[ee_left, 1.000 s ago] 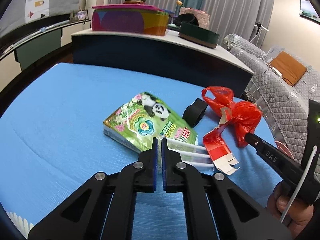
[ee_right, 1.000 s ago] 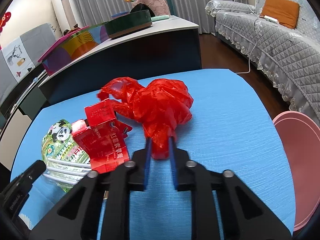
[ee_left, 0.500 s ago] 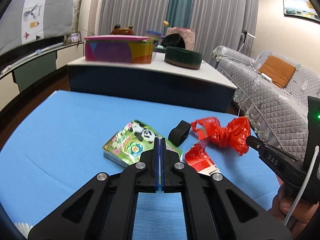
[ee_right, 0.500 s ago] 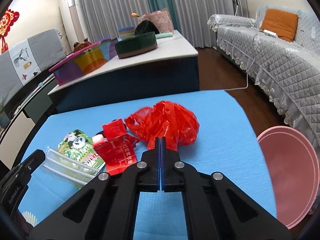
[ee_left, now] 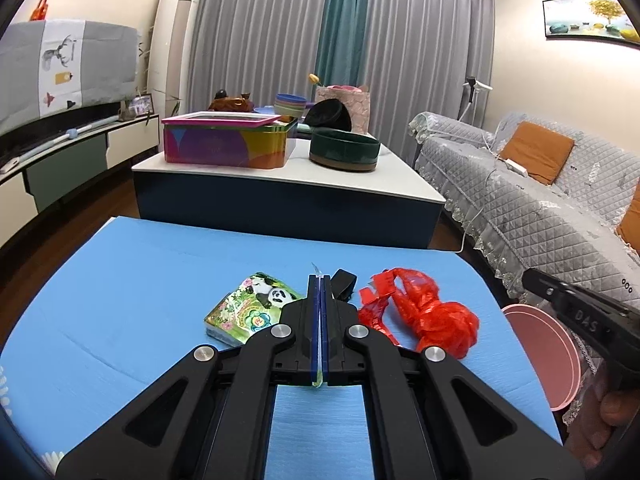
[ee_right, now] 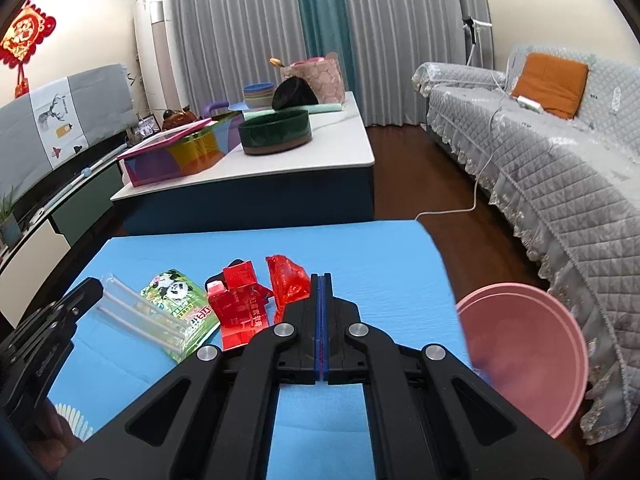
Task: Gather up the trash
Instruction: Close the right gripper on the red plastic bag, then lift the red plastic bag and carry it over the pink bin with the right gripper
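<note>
Jaws of both grippers shut; held items mostly hidden.

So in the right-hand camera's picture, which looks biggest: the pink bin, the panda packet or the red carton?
1. Pink bin, though it is nearest the camera.
2 and 3. Panda packet and red carton look alike.

One panda packet, one clear wrapper, one red carton, one red bag, one black strap, one pink basin.
</note>
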`<state>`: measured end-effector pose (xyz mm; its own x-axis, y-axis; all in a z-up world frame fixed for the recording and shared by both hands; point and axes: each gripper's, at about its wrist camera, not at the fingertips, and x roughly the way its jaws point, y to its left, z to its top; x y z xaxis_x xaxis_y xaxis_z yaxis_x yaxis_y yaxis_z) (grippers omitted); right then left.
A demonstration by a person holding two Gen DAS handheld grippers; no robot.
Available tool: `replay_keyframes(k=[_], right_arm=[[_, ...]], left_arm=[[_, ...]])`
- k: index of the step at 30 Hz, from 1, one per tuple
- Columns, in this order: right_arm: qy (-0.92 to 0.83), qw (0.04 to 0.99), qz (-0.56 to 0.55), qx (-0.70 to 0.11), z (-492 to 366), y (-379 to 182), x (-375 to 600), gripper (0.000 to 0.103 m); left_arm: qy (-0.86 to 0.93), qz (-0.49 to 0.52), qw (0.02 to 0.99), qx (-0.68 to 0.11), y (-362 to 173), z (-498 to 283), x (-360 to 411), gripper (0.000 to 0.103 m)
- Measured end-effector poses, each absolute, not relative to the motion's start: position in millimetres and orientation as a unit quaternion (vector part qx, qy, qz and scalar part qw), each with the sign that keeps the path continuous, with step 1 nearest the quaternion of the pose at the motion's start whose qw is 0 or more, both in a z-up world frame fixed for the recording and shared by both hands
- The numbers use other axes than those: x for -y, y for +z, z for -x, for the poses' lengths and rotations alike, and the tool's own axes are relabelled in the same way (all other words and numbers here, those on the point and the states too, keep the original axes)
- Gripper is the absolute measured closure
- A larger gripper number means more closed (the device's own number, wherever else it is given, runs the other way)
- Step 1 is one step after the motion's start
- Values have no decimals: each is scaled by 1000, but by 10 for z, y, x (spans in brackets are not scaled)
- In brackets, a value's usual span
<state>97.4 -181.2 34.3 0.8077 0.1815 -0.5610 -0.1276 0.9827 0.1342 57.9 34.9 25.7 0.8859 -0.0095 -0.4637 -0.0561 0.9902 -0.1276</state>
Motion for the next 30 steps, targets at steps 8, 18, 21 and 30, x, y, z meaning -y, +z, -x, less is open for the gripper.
replay_keyframes(k=[8,18,21,30], right_arm=[[111,928,-99,-341,-1090,118,1928,58],[119,919,-58,-372,-1349,-225,1600,49],[110,916,-38,-383,-1400,-307,1527,49],[103,923,-12,-372,-1338,-256,1525,92]], left_arm=[[8,86,964,-252,247,-539,-337,103],[13,83,964,-252,223,-589,-403,103],[16,84,964,-253,220,-601,-434,103],[16,88,964,-251,231,-600,-424,103]])
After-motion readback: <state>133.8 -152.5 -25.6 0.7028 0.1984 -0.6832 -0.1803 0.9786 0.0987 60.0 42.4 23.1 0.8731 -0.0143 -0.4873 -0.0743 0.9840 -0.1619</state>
